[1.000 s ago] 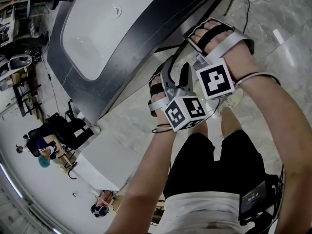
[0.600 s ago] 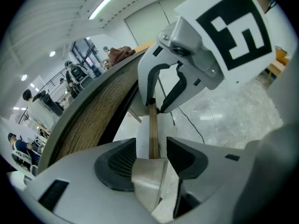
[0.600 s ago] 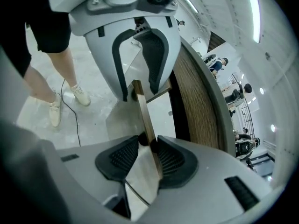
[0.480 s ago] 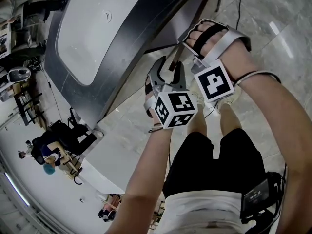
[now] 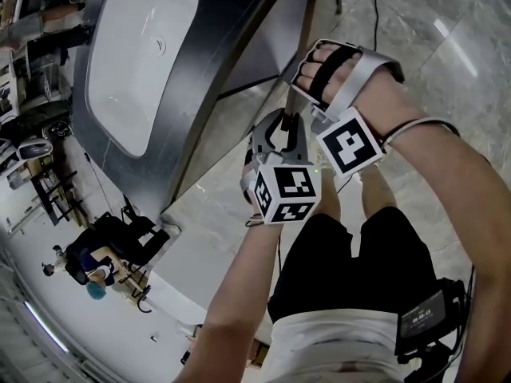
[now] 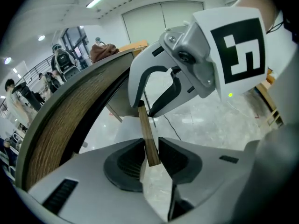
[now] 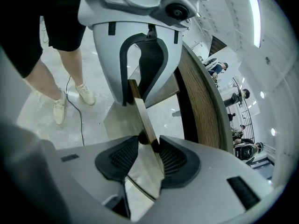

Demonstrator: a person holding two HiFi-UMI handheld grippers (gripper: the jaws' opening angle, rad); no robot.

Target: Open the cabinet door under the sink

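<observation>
From above, a white sink basin [image 5: 136, 62] sits in a dark counter [image 5: 209, 94]. Below it the cabinet door [image 5: 271, 50] stands ajar, its thin wooden edge toward me. My left gripper [image 6: 149, 154] has just been closing, and the door's edge [image 6: 148, 134] now sits pinched between its pads. My right gripper [image 7: 149, 146] is shut on the same edge [image 7: 142, 113], a little farther along. Each gripper shows in the other's view, astride the panel. In the head view the left gripper [image 5: 281, 128] is below the right hand [image 5: 339, 66].
The wood-grain cabinet front [image 6: 60, 125] curves close beside the door. A black cable [image 5: 375, 6] trails over the marble floor, near my own shoes [image 7: 60, 108]. People and chairs [image 5: 112, 242] are far off in the background.
The left gripper's jaws have narrowed from wide apart onto the door's edge. Both hands have shifted slightly, and the door stands a little farther out from the cabinet.
</observation>
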